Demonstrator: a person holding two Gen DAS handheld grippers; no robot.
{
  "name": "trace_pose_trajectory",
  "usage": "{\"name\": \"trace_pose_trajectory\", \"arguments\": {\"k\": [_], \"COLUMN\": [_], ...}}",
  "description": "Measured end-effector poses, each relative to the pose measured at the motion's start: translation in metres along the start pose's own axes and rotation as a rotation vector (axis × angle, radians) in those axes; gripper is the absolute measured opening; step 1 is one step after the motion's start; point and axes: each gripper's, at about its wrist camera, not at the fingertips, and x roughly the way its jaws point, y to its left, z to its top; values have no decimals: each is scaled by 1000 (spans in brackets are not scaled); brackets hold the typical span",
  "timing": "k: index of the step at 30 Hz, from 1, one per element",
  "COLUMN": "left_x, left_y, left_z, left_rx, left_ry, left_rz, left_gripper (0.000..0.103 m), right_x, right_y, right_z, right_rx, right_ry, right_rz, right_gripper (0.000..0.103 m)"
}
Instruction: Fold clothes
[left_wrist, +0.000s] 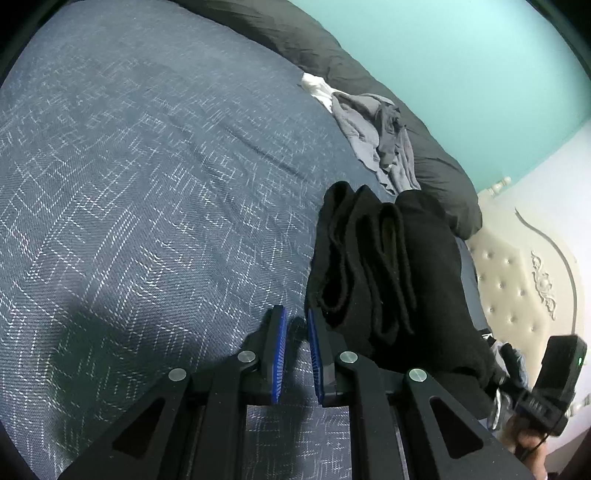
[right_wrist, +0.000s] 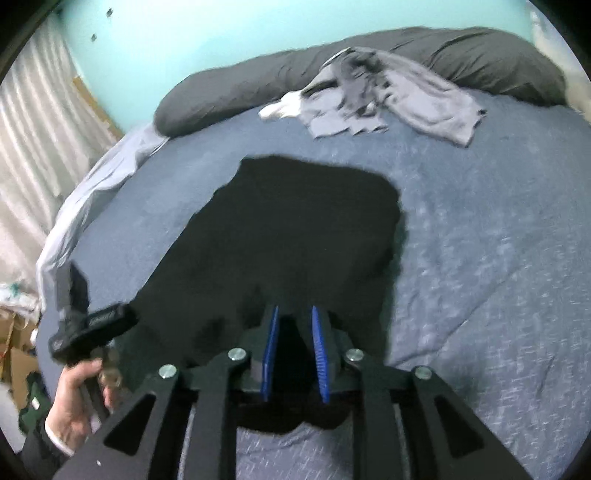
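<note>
Both claws, left (left_wrist: 297, 325) and right (right_wrist: 294, 323), gape beside black garment (right_wrist: 295, 221) edges.

Black garment (right_wrist: 295, 229) on blue white-flecked bedspread (left_wrist: 147, 184); grey clothes (right_wrist: 406, 96); turquoise wall (left_wrist: 461, 74).

A home bedroom: bed (left_wrist: 129, 166), tufted headboard (left_wrist: 517, 280), dark pillow (right_wrist: 369, 66).

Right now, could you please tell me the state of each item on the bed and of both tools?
Black garment: folded, lying flat on the bedspread.
Grey clothes: crumpled in an unfolded heap by the pillow.
White item: bunched beside the grey heap.
Left tool: open, empty, beside the black garment.
Right tool: open, empty, over the black garment's near edge.
</note>
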Motion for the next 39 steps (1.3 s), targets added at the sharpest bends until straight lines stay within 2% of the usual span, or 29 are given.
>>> {"name": "trace_pose_trajectory", "arguments": {"k": [2, 4, 11, 21, 26, 28, 32, 36, 39], "left_x": [-2, -4, -17, -26, -31, -30, -27, -25, -23], "left_y": [-1, -2, -14, -26, -51, -62, -74, -72, -60], "left_z": [0, 0, 4, 5, 4, 1, -4, -6, -1], "left_rx": [4, 8, 43, 97, 157, 193, 242, 241, 203], "left_ry": [-2, -5, -31, -40, -46, -41, -30, -26, -29], "left_rz": [1, 0, -4, -11, -83, -94, -87, -76, -69], "left_gripper": [13, 13, 13, 13, 13, 13, 13, 13, 13], "right_x": [2, -1, -13, 20, 21, 22, 14, 20, 20], "right_y": [5, 3, -19, 25, 17, 21, 21, 20, 16], "right_z": [-7, -7, 20, 17, 3, -4, -7, -10, -12], "right_rx": [-46, -43, 66, -28, 6, -26, -24, -26, -13], "right_ry": [28, 17, -65, -24, -10, 20, -12, 14, 16], "right_rz": [-3, 2, -32, -33, -33, -52, -66, -64, -58], "right_gripper": [18, 18, 18, 18, 18, 18, 18, 18, 18]}}
